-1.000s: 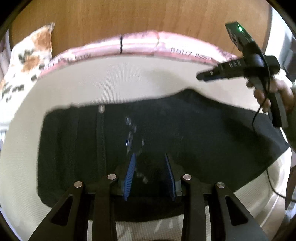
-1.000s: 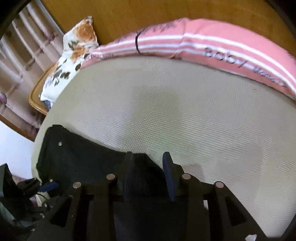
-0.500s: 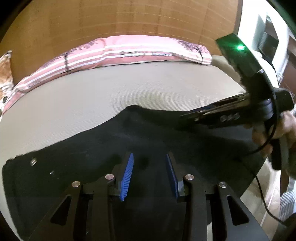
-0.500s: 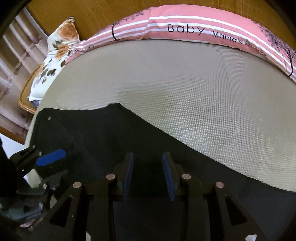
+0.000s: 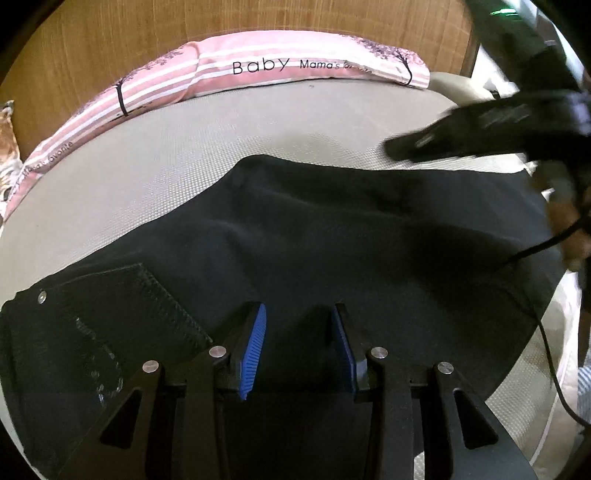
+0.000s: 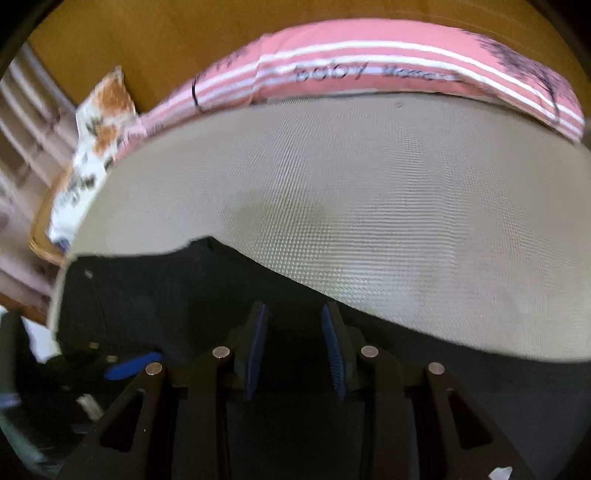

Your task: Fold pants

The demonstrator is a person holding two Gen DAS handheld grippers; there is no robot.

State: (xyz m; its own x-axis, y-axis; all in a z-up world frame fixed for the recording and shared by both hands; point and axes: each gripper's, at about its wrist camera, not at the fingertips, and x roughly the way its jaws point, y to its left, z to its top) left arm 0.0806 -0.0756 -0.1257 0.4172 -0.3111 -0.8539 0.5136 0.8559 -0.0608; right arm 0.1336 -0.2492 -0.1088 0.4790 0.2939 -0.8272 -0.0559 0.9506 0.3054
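Observation:
Black pants (image 5: 332, 236) lie flat across a beige textured bed surface (image 5: 184, 147), waist with a metal button (image 5: 43, 295) and a back pocket to the left. My left gripper (image 5: 297, 317) is open and empty, hovering over the pants' middle. My right gripper shows in the left wrist view (image 5: 399, 147) as a dark blurred shape above the pants' far right edge. In the right wrist view the pants (image 6: 166, 288) fill the lower part, and the right gripper (image 6: 293, 317) is open and empty over them. The left gripper's blue pad (image 6: 133, 360) shows at the lower left.
A pink striped pillow (image 5: 280, 62) printed "Baby" lies along the far edge against a wooden headboard (image 5: 147, 29). A floral cushion (image 6: 99, 122) sits at the left end. A cable (image 5: 546, 332) hangs at the right edge of the bed.
Both grippers have shifted over the pants, open throughout. The right gripper has risen and drawn back to the pants' far right edge. The pants lie much as before.

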